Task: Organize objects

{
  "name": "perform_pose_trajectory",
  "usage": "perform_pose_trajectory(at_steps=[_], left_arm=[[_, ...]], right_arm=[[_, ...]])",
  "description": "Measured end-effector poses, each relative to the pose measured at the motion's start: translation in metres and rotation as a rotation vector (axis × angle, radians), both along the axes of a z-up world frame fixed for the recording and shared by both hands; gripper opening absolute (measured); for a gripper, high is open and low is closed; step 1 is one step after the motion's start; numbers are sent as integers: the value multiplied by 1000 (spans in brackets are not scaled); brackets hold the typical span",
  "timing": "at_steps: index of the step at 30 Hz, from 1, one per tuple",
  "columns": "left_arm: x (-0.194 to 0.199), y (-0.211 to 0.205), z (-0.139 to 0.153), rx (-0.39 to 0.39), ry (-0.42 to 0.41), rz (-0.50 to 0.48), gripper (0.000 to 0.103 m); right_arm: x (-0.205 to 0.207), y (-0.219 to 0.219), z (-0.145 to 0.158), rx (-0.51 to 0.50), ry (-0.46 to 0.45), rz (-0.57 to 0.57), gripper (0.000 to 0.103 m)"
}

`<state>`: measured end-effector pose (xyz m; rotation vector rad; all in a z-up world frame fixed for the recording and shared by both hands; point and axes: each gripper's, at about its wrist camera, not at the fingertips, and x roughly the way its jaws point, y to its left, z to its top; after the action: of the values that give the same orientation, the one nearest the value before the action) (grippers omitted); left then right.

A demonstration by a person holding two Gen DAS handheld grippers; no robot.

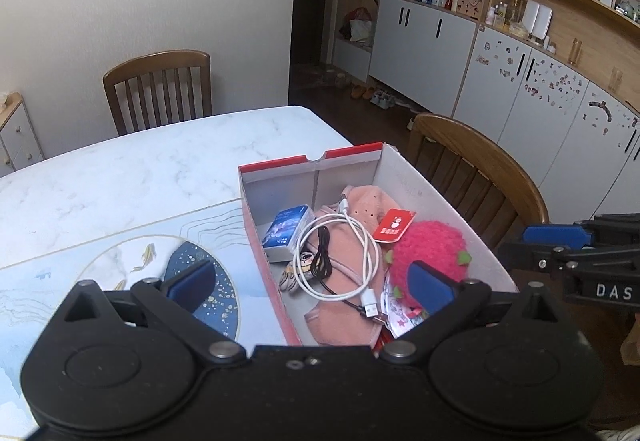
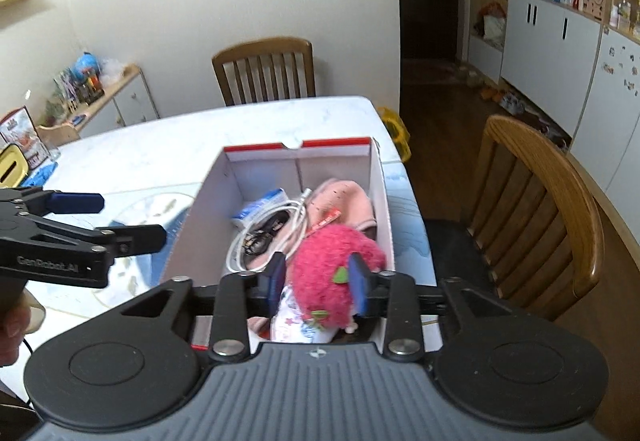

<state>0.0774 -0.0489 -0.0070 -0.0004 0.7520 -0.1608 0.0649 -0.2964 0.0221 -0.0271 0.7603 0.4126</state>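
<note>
A red-and-white shoebox stands open on the marble table. Inside lie a pink plush toy, a coiled white cable, a black cable, a small blue-white box, a pink cloth and a red tag. My right gripper hovers over the box's near end, jaws partly apart, the plush below them and not gripped. My left gripper is wide open and holds nothing, straddling the box's left wall.
A blue-patterned placemat lies left of the box. One wooden chair stands at the table's far side, another at its right. White cabinets line the right wall. A low sideboard stands at the left.
</note>
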Motion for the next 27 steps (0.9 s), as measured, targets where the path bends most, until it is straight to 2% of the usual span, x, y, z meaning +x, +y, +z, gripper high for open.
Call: perform_pose_trajectory(at_steps=[4,10,12,15,27], left_arm=[[-14,2,2,-4,-22,0,102],[-32,2,1,0,-25,-5,102],[-37,-1,0,16,-30,-12,102],[-45,-4,1,28,-51,-23,102],[-57,-5,7,13,-73,-27,102]], right_arm=[[-17,5,4,11,-37,-8,48],[-37,6,6,53,-90,-4,71],[-43,6,7,61,-110,-9,83],[-51,5,7,75,-132,-12,92],[-64,5,4,47,-142,-33,94]])
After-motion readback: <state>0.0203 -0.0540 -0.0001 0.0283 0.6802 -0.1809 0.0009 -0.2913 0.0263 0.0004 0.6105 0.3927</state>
